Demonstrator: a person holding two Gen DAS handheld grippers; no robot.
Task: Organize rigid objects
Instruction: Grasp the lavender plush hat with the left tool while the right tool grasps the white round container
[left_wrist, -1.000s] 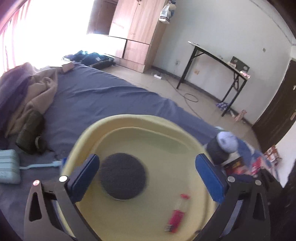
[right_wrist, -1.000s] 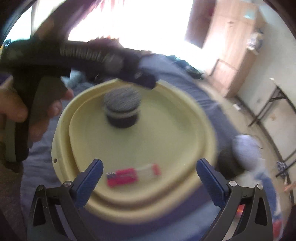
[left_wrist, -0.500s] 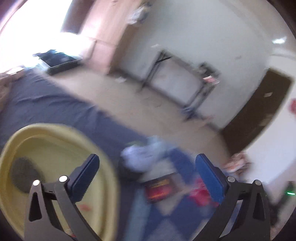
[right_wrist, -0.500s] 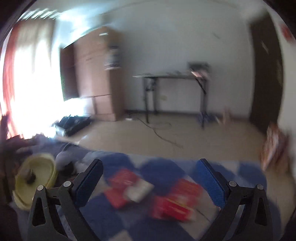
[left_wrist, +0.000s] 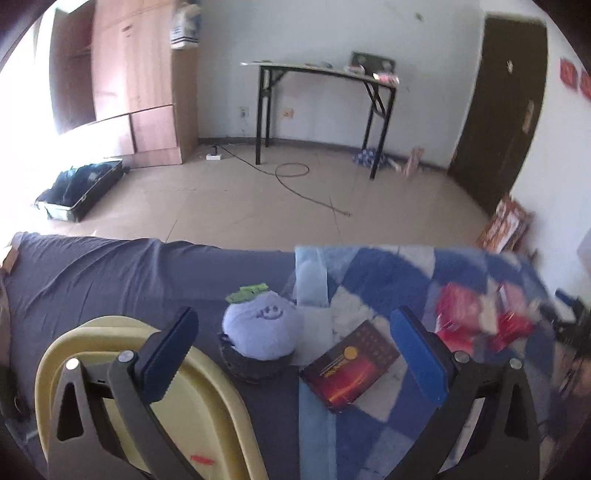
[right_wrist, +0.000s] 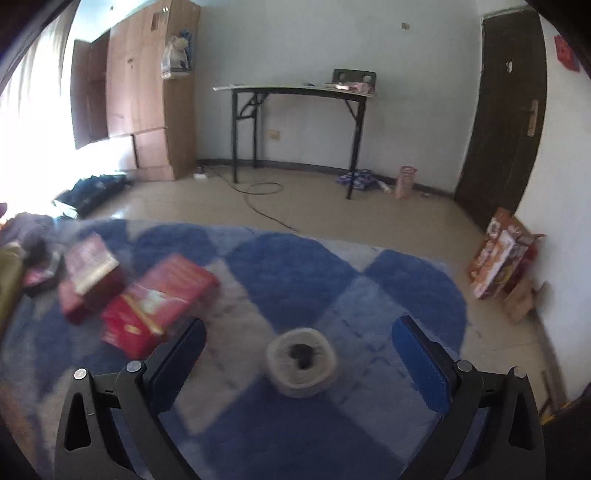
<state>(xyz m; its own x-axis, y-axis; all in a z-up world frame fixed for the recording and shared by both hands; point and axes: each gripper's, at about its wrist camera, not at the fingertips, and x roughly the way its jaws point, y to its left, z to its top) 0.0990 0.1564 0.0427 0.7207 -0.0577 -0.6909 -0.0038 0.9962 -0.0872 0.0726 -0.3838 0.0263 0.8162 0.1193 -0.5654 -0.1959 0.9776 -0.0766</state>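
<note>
My left gripper (left_wrist: 295, 354) is open above the bed, empty. Under its left finger sits a pale yellow basin (left_wrist: 207, 417) with a small red item (left_wrist: 201, 459) inside. Between the fingers lie a lilac plush with a smiling face (left_wrist: 260, 332) on a dark round base, and a dark red box (left_wrist: 351, 365). More red boxes (left_wrist: 476, 321) lie to the right, blurred. My right gripper (right_wrist: 299, 358) is open over a blue-and-white chequered blanket (right_wrist: 295, 280). A grey round roll with a dark centre (right_wrist: 302, 362) lies between its fingers. Red boxes (right_wrist: 159, 295) lie to the left.
The bed's edge runs across the left wrist view, with tiled floor beyond. A black folding table (left_wrist: 325, 74), a wooden wardrobe (left_wrist: 140, 74), an open suitcase (left_wrist: 81, 188), a cable (left_wrist: 295, 181) and a dark door (left_wrist: 498, 103) stand farther off. Boxes (right_wrist: 498, 251) lean on the right wall.
Both grippers have swung right, away from the yellow basin. The left now frames the plush and dark red box; the right now frames the grey roll on the blanket. Both stayed open.
</note>
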